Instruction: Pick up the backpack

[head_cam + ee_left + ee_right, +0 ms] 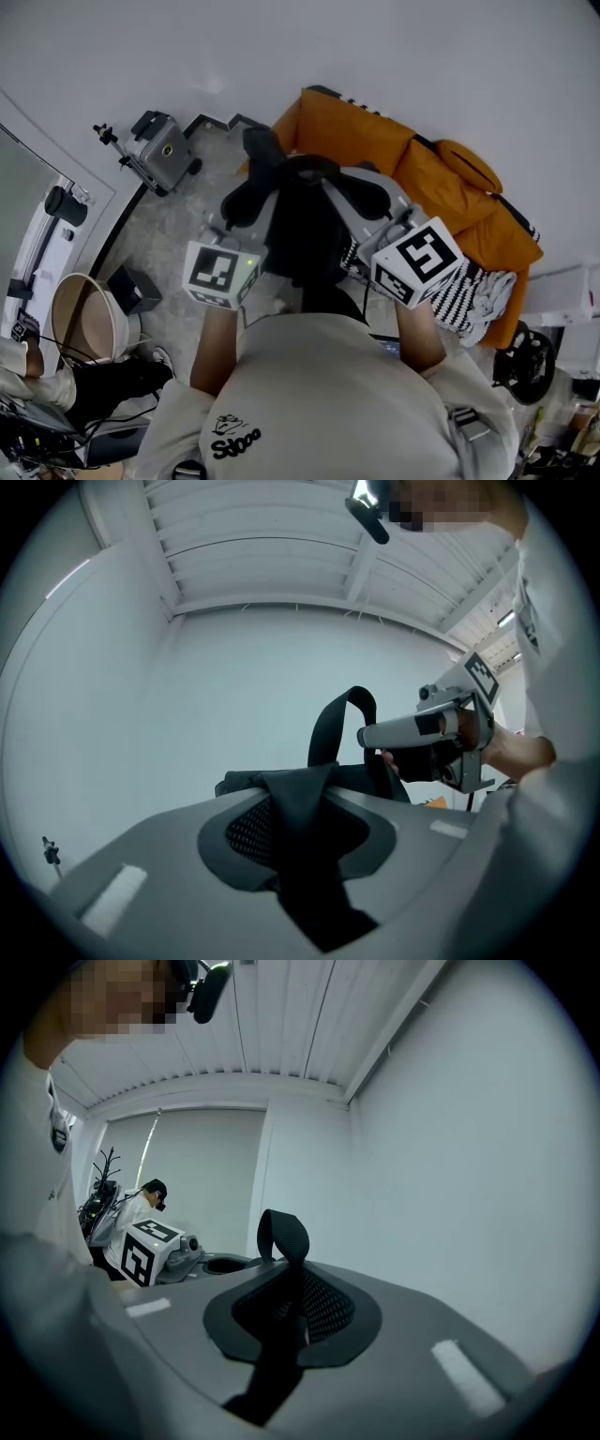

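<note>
Well, the left gripper point(298, 850) is clenched on a black strap point(302, 799), the backpack point(302, 220) hangs clear of the floor point(178, 234) by the sofa point(375, 141), and the right gripper point(281, 1335) pinches another strap point(281, 1237). Lifting seems nearly done; next, I'd say, a level raise with firm grips. Only the head view shows the backpack's body.
</note>
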The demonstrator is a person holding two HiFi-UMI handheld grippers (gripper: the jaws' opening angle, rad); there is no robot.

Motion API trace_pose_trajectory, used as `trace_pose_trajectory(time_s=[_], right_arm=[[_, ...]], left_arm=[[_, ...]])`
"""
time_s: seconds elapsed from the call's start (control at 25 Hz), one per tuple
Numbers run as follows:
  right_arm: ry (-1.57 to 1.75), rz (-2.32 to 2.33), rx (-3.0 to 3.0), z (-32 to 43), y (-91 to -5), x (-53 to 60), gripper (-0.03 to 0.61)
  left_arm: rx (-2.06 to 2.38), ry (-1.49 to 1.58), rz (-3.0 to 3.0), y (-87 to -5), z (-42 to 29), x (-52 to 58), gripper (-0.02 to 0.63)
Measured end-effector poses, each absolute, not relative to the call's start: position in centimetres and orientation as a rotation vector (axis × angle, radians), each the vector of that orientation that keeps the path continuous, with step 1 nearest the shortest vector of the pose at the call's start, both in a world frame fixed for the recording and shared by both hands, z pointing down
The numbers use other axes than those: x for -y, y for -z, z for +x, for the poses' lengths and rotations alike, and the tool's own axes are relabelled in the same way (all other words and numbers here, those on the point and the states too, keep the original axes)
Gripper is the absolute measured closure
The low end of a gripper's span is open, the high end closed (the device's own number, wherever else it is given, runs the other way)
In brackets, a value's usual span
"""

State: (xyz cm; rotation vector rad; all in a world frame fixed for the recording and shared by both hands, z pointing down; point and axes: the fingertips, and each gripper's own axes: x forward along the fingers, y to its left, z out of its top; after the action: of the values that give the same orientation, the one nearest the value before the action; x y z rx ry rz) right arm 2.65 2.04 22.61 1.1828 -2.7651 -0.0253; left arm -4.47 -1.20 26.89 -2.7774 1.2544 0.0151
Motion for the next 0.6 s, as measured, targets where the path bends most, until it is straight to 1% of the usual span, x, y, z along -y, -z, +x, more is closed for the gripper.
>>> trace_pose_trajectory(time_s=[0.6], right_arm=[[0.015,1.145,2.742,0.3,-24.2,-0.1,0.554]], left_arm=[[-1.288,0.051,-2.771,-28.5,-6.8,2.8,0.509]])
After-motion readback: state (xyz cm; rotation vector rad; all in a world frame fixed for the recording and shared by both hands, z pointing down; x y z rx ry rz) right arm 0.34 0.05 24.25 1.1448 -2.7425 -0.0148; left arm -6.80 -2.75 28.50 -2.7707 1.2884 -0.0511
